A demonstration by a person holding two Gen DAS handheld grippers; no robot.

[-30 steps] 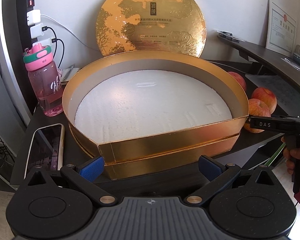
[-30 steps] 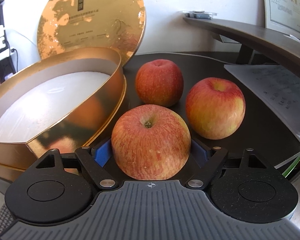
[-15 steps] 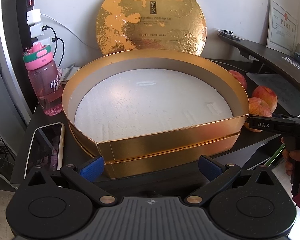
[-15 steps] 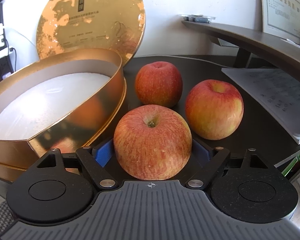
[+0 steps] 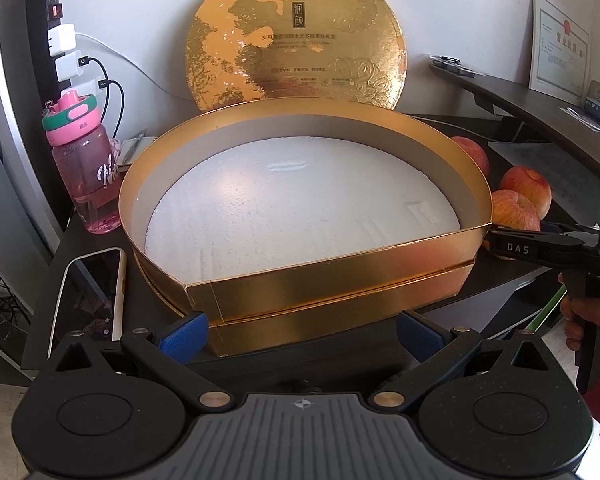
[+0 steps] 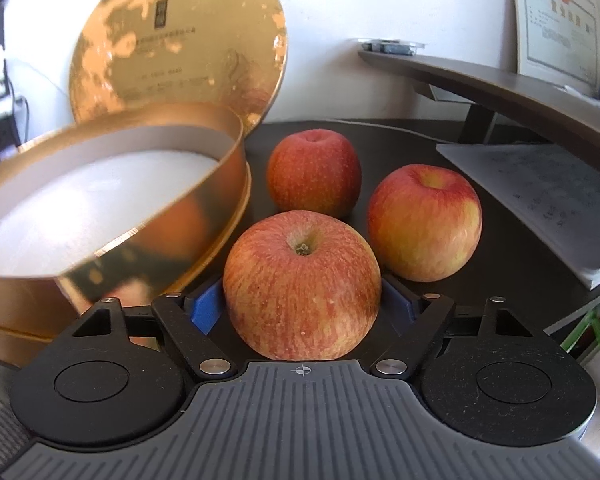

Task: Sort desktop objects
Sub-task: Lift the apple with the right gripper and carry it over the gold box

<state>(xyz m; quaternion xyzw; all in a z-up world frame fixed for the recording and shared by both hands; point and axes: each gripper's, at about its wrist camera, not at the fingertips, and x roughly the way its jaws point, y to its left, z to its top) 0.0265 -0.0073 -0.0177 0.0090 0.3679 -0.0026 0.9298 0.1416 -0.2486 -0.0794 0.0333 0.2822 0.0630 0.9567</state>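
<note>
Sitting between the two blue pads of the right tool point(image 6: 302, 306), the nearest apple point(image 6: 302, 286) fills the lower middle of the right wrist view, stem up; the pads press or nearly press its sides, so the tool appears clamped on it, though whether the fruit has left the dark tabletop point(image 6: 512, 240) cannot be told. Two more apples rest just behind it, a back apple point(image 6: 314, 172) and a right-hand apple point(image 6: 424, 222), close together but with the right one apart from the gripped one. Just to the left stands a wide, shallow gold box point(image 5: 332, 276) with a bare white foam floor, its round gold lid point(image 5: 296, 40) propped upright against the wall behind it, probably to leave the box open as the place for the fruit. From the left wrist view, the left tool point(image 5: 302, 334) hangs in front of the box's flat front wall with its pads spread wide and nothing between them, likely waiting or ready to steady the box. Further out, a pink water bottle point(image 5: 86, 168) and a phone point(image 5: 88, 294) lie left of the box, and a stack of papers point(image 6: 540, 200) lies right of the apples.
</note>
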